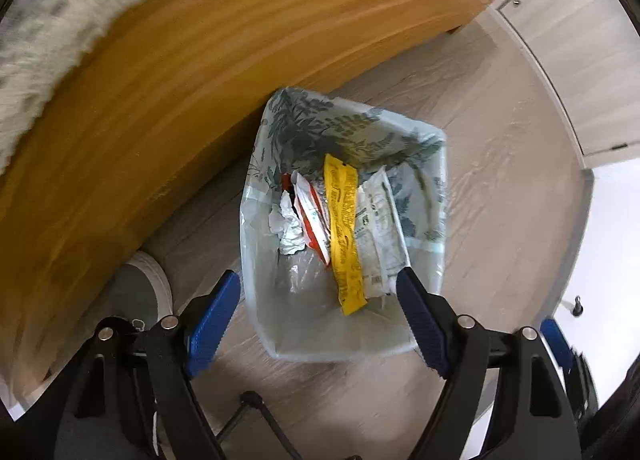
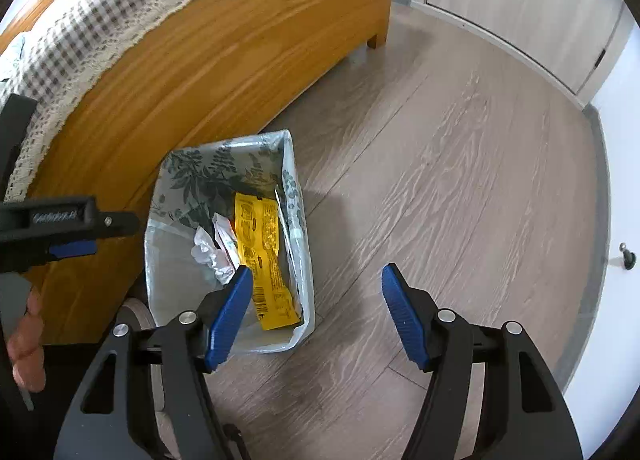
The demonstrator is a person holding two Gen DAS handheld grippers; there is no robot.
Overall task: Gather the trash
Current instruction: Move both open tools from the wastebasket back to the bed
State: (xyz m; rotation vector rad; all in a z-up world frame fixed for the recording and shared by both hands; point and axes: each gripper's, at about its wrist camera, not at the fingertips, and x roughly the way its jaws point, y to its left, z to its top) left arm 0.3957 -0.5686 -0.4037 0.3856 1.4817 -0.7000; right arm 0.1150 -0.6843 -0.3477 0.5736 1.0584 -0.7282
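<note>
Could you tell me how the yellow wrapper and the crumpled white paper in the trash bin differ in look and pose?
The yellow wrapper is a long flat strip with dark print; the crumpled white paper is a small plain wad. The yellow wrapper leans lengthwise over the other trash, while the crumpled white paper sits balled up beside it, towards the wooden bed frame. Both lie inside the lined trash bin.

Print on the yellow wrapper (image 2: 262,256) is too blurred to read
</note>
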